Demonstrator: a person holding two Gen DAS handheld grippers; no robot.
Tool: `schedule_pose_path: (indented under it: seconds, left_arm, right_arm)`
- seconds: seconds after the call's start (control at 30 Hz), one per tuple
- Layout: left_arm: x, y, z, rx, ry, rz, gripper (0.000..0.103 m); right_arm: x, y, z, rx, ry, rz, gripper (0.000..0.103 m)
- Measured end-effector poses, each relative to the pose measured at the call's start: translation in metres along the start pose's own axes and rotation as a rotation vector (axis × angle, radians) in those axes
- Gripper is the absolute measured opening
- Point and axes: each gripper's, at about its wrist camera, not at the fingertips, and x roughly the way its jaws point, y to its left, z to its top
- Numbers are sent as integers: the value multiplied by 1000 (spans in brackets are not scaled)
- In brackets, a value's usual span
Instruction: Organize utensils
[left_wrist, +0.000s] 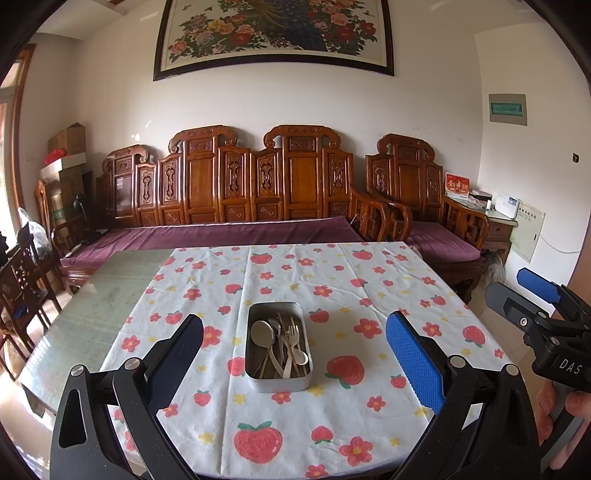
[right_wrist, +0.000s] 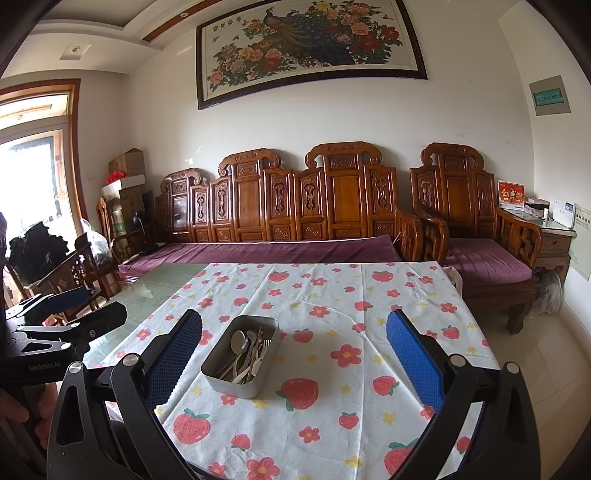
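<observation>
Evidently both tools (left_wrist: 294, 354) (right_wrist: 294, 354) wide open, empty-handed.

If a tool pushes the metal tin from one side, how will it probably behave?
The metal tin looks smooth and rigid, so it will probably slide without bending. The tablecloth beneath already shows creases and may bunch. The loose utensils inside would likely shift and rattle.

Tin (left_wrist: 279, 347) on tablecloth (left_wrist: 332, 288), near table's front middle. Spoons (left_wrist: 263, 330) and fork (left_wrist: 294, 334) in tin. Tablecloth covers table's right part; bare tabletop (left_wrist: 99, 306) left. Bench (left_wrist: 229, 206) behind table, armchair (left_wrist: 424, 206) right of bench, picture (left_wrist: 275, 35) on wall above.
</observation>
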Motion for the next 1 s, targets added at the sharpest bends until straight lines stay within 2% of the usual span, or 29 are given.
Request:
schedule_pose_path:
  seconds: [1.0]
  left_arm:
    - [-5,-6,5,-1,-7,-8,96]
  right_arm:
    - [0,0,0,2,1,1,101]
